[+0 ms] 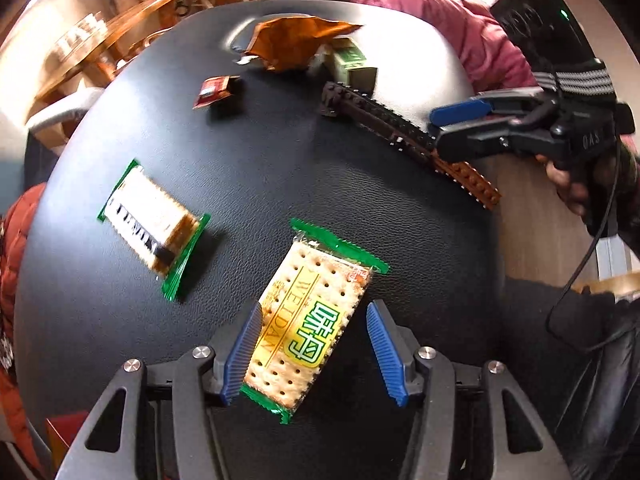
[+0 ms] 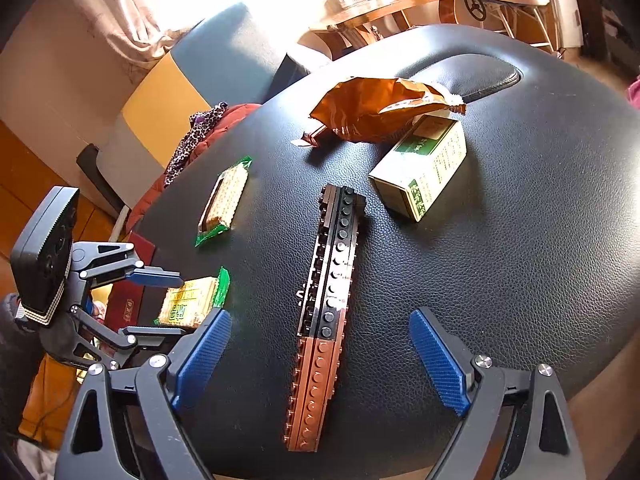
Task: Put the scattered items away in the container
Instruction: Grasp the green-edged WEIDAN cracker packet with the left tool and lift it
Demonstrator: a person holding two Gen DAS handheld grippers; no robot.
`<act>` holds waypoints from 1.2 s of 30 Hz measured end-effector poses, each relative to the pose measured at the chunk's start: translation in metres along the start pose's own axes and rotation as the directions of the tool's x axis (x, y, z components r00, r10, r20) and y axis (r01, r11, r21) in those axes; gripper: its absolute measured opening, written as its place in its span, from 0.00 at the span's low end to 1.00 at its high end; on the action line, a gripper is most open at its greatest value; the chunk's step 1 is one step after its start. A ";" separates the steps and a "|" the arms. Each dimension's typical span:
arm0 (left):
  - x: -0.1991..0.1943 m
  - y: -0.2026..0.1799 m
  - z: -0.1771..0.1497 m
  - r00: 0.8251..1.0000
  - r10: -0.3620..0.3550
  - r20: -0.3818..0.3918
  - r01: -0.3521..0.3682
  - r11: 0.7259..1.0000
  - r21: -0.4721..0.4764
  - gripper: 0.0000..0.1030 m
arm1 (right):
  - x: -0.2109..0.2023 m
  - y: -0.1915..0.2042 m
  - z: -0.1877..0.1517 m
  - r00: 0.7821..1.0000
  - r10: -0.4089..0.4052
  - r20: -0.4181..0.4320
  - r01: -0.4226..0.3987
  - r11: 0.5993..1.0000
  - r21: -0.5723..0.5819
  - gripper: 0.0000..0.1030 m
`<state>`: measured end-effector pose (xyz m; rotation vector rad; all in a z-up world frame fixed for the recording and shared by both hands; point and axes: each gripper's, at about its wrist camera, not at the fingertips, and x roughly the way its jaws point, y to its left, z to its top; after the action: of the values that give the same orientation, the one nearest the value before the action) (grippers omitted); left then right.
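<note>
Cracker packet (image 1: 308, 320) lies on the black tabletop (image 1: 280, 168) between the released jaws of the left gripper (image 1: 316, 352). Right gripper (image 2: 320, 364), jaws released, straddles the brick bar (image 2: 324, 312). No container visible; closing looks due next.

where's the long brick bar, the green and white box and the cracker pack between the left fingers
long brick bar (image 2: 326, 300): right wrist view, on its black studded middle.
green and white box (image 2: 424, 164): right wrist view, on its pale upper face.
cracker pack (image 1: 308, 320): left wrist view, on the printed middle of the wrapper.
</note>
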<state>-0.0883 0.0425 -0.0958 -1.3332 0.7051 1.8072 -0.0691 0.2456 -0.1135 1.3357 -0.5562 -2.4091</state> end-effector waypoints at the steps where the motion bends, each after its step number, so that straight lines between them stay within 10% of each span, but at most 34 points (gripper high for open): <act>1: -0.001 0.001 -0.003 1.000 0.000 0.012 0.001 1.000 -0.032 0.53 | 0.000 0.000 0.000 1.000 0.000 0.001 0.000 1.000 0.001 0.90; 11: -0.019 -0.007 -0.043 0.995 -0.016 0.096 0.048 0.941 -0.334 0.54 | 0.001 0.003 -0.002 1.000 -0.015 0.010 0.015 1.000 -0.009 0.92; 27: -0.007 -0.006 -0.018 0.998 0.061 -0.017 -0.062 0.994 -0.085 0.57 | 0.002 0.001 -0.004 1.000 0.010 0.020 -0.009 0.999 -0.035 0.97; 36: 0.007 0.008 -0.024 0.995 0.082 -0.057 -0.091 0.979 -0.182 0.56 | 0.004 0.004 -0.004 1.000 0.011 0.016 -0.010 0.999 -0.053 1.00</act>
<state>-0.0832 0.0213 -0.1101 -1.4932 0.6428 1.9541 -0.0670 0.2401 -0.1164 1.2891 -0.4982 -2.4115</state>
